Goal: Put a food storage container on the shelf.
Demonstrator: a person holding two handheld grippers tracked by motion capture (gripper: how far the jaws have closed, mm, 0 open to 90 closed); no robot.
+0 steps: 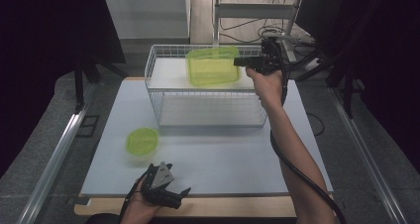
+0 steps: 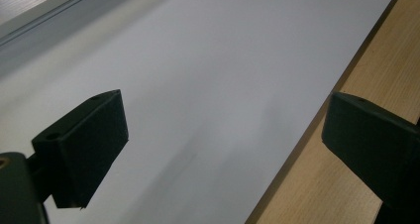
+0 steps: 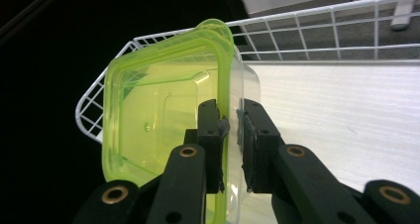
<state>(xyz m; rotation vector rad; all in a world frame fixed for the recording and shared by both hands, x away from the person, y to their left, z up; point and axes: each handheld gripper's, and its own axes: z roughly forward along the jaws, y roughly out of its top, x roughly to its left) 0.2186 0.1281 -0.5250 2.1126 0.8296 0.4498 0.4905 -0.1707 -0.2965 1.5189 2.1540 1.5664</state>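
At about one o'clock on the table, the right gripper (image 1: 242, 62) is closed on the rim of a square green container (image 1: 213, 66), which sits on the upper shelf of a white wire basket (image 1: 154, 92). From the right gripper view I see its two black jaws close together, one on each side of the thin wall of the container (image 3: 163, 115), so the wall is pinched between them. The container is tilted up on its edge, and a clear part of it (image 3: 247, 85) lies on the far side of the green rim. The person's right hand (image 1: 267, 85) and forearm reach from five o'clock up to the basket, and a black cable hangs along the arm. At about seven o'clock, near the front edge of the table, the left gripper (image 1: 171, 184) rests in the person's left hand (image 1: 141, 204). Its jaws stand wide apart and hold nothing; in the left gripper view they point over the white table surface (image 2: 223, 60) and the wooden border (image 2: 346, 184). A round green lid (image 1: 142, 140) lies flat on the white surface at about nine o'clock, well apart from the basket and near the left gripper.
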